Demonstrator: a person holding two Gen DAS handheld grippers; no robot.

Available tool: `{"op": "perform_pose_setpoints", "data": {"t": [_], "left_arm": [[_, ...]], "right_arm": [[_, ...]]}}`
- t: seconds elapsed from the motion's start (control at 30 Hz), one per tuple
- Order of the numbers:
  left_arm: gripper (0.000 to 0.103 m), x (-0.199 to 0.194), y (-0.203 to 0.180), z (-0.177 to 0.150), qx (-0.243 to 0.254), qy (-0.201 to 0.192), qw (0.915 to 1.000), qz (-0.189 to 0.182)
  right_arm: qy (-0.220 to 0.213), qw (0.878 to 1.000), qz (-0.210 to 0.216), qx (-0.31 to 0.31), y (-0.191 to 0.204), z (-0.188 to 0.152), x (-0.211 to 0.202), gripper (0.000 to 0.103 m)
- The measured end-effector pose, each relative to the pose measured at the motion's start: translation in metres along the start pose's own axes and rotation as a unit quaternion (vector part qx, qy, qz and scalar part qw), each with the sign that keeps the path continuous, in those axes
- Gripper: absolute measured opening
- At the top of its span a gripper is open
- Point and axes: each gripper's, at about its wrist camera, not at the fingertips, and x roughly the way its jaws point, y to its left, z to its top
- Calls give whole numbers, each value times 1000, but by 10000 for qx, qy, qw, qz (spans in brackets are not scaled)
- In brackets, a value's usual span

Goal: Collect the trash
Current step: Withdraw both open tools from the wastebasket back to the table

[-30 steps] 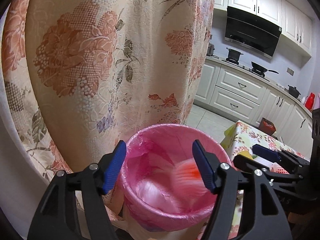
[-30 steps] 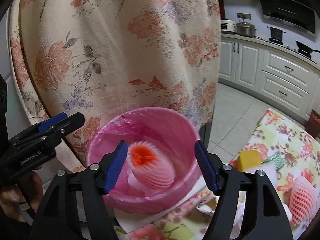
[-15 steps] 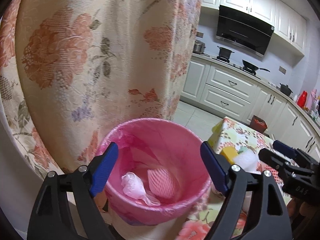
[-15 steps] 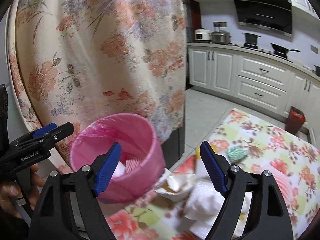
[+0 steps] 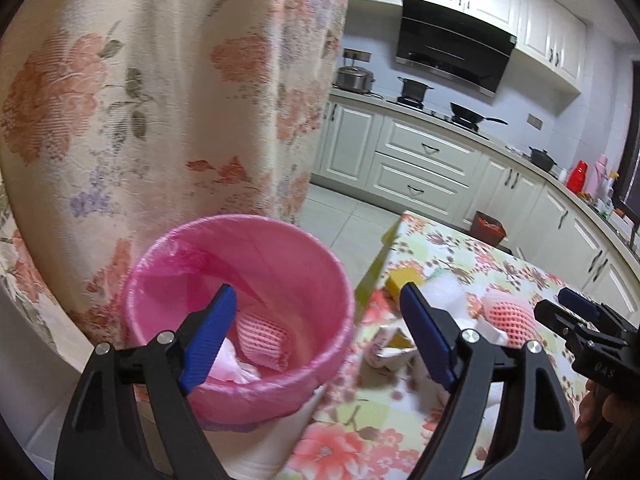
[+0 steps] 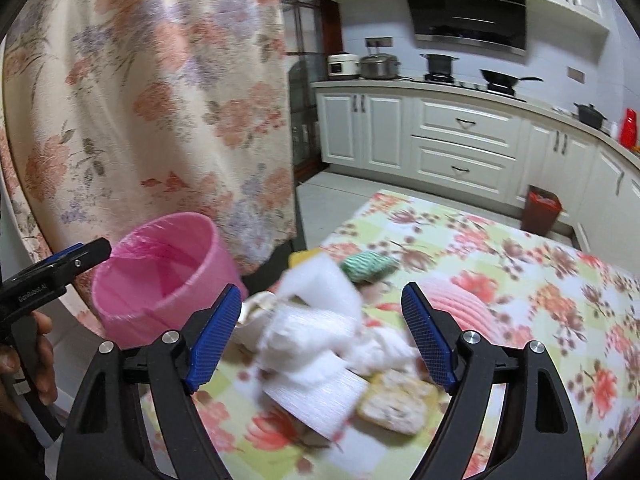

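**Both hand-held grippers empty, swinging from the bin toward the trash pile**

The left hand-held gripper (image 5: 318,334) has just been opening and now stands wide, with nothing between its blue pads. It hangs over the near rim of a pink-lined trash bin (image 5: 340,280). Inside the bin lie a pink foam fruit net (image 5: 262,338) and a crumpled pale bag (image 5: 234,368).

The right hand-held gripper (image 6: 322,336) has also just been opening. It is wide and empty, aimed at a heap of white foam wrap and paper (image 6: 316,328) on the flowered counter (image 6: 520,280). Around the heap sit a green foam net (image 6: 366,265), another pink foam net (image 6: 452,300), a yellow block (image 6: 302,258) and what looks like a speckled scrap (image 6: 394,404).

Risks, as a judgement: the heap is loose and layered, so a closing grip may catch only the top sheet and drag the rest, scattering it or sliding pieces off the counter edge near the bin. The bin looks light and stands just past the counter's corner; a knock from either gripper could tip it.

Room to move: a flowered curtain (image 6: 160,100) hangs close behind the bin, leaving little space there. The far stretch of counter is open, and the kitchen floor (image 6: 340,196) beyond is free. The two grippers are near one another, so their paths to the bin may cross.
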Motion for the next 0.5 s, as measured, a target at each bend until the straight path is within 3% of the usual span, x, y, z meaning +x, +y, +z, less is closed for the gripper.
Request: {"op": "perform_pose_setpoints", "data": {"t": [0.5], "left_arm": [[80, 7, -57, -22, 408, 233, 9978, -473]], "right_arm": [[170, 9986, -364, 347, -53, -35, -17, 79]]}}
